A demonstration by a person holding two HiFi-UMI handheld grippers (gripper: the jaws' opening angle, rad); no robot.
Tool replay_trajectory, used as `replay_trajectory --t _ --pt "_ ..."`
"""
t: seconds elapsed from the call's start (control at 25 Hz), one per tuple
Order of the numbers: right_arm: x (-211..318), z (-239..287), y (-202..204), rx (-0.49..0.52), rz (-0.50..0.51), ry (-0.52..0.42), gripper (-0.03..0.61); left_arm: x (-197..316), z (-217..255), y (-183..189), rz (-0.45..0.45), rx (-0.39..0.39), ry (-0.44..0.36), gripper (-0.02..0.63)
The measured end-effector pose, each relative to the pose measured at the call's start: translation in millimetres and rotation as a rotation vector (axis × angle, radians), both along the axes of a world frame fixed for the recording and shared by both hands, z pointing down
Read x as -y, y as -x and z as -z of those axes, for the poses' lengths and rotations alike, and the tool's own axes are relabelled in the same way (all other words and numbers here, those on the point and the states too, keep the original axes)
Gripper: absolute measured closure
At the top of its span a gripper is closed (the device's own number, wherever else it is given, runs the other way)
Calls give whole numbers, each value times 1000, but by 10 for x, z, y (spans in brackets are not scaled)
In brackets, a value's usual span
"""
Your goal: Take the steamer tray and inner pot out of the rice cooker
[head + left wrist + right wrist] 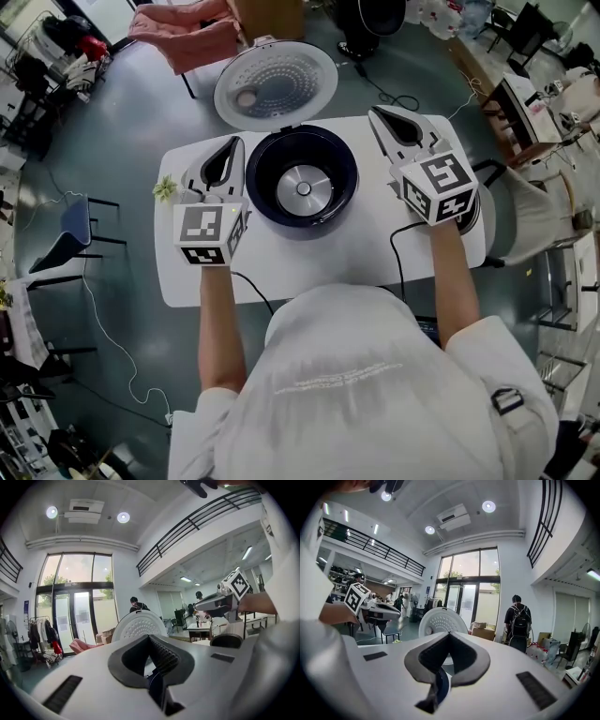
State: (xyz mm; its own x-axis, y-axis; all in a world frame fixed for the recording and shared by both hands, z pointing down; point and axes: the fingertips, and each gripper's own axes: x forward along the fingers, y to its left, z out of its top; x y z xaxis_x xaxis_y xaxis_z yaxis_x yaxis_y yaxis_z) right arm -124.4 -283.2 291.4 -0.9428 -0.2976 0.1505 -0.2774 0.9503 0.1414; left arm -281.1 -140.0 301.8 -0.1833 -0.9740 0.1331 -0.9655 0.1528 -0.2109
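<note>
The dark rice cooker (272, 202) stands open in the middle of the white table (309, 267), its perforated white lid (275, 84) tipped back. Inside I see only a round metal plate (303, 190); no steamer tray or inner pot shows in it. My left gripper (232, 142) hovers just left of the cooker, shut and empty. To the cooker's right my right gripper (377, 112) is also shut on nothing. In the left gripper view the jaws (150, 637) meet in front of the lid (139, 625); the right gripper view (450, 633) shows the same.
A small green thing (165, 187) lies at the table's left edge. Black cables run off the table's front. A dark round edge (474, 217) shows under the right gripper's cube. A pink chair (187, 33) stands beyond the table. People stand far off in the room.
</note>
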Motion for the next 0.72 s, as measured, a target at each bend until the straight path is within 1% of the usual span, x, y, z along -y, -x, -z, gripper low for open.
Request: replay_trajectory --t 0.28,0.6,0.72 --pt "-32 47 -1 -10 16 -41 552 -15 95 -26 -9 31 -17 598" --pt "-83 38 -46 -24 29 -78 552 -20 73 -126 -29 83 12 598" --pt "-90 5 -36 -36 28 -77 552 -25 50 -101 -24 83 21 598"
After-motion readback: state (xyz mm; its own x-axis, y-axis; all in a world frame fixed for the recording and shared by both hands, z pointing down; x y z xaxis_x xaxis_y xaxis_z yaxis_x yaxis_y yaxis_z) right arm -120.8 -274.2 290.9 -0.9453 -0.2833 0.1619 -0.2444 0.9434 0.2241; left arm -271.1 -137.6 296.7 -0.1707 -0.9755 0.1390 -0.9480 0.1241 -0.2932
